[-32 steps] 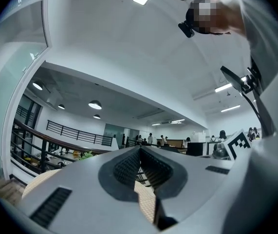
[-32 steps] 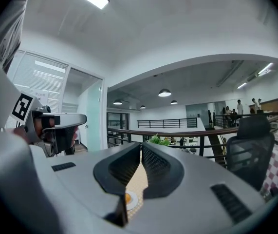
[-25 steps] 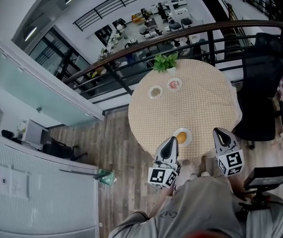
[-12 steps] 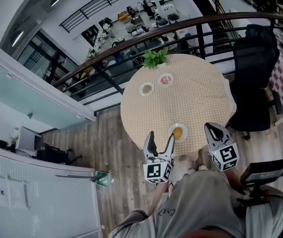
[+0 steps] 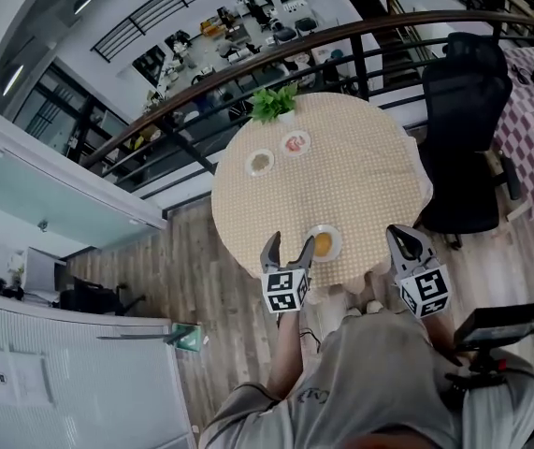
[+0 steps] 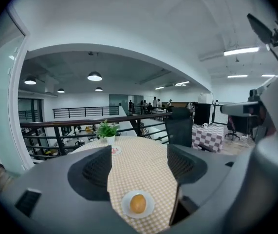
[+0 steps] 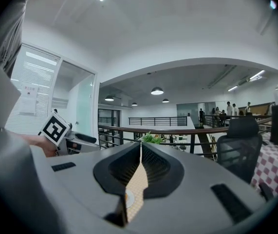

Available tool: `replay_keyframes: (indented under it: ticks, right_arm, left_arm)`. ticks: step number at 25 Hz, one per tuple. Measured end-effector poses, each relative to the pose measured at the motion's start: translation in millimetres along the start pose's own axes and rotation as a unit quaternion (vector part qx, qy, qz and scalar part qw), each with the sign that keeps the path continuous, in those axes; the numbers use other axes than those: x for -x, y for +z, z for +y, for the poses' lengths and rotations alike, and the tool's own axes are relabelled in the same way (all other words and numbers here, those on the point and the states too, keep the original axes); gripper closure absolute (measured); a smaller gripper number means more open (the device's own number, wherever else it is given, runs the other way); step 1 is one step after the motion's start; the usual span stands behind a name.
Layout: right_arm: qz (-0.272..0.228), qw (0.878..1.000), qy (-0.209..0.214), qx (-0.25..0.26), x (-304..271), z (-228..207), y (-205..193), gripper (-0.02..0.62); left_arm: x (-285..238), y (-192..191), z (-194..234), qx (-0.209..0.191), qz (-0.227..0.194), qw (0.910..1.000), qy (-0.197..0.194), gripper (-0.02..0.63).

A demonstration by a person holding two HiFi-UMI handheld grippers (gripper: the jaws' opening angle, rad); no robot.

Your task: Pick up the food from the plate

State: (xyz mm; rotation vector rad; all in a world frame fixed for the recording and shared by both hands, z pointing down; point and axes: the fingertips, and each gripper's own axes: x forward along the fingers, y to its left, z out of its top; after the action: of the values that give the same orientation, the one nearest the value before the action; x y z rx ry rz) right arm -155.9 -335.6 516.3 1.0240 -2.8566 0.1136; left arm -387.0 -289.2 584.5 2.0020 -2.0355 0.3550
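A round piece of orange-brown food (image 5: 322, 244) lies on a small white plate (image 5: 336, 239) at the near edge of the round table (image 5: 360, 185). My left gripper (image 5: 289, 248) hovers just left of the plate, at the table's rim, jaws wide open and empty. In the left gripper view the food (image 6: 138, 203) and plate (image 6: 126, 206) sit low between the open fingers (image 6: 97, 168). My right gripper (image 5: 403, 242) hangs off the table's near right edge, shut on nothing. In the right gripper view only a sliver of the plate (image 7: 128, 197) shows below the shut gripper (image 7: 141, 162).
Two small dishes (image 5: 261, 163) (image 5: 295, 143) and a potted plant (image 5: 274, 104) stand at the table's far side. A black office chair (image 5: 461, 110) is at the right, with a checkered cloth (image 5: 528, 129) beyond it. A dark railing (image 5: 248, 73) curves behind the table.
The left gripper's jaws went from shut to wide open, and it rose slightly beside the plate. The right gripper stayed shut and barely shifted.
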Motion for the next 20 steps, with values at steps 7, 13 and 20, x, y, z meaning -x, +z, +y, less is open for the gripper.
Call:
replay_keyframes:
  ticks: [7, 13, 20]
  right_arm:
    - [0.006, 1.000, -0.024, -0.003, 14, -9, -3, 0.572]
    - [0.012, 0.999, -0.034, -0.002, 23, -12, -5, 0.572]
    - [0.016, 0.999, -0.051, 0.002, 31, -22, -6, 0.572]
  left_arm:
    - [-57, -71, 14, -0.023, 0.140, 0.9898, -0.012, 0.241]
    - [-94, -136, 11, -0.029, 0.232, 0.9719, -0.027, 0.241]
    - [-136, -210, 3, -0.041, 0.312, 0.9472, -0.061, 0.241]
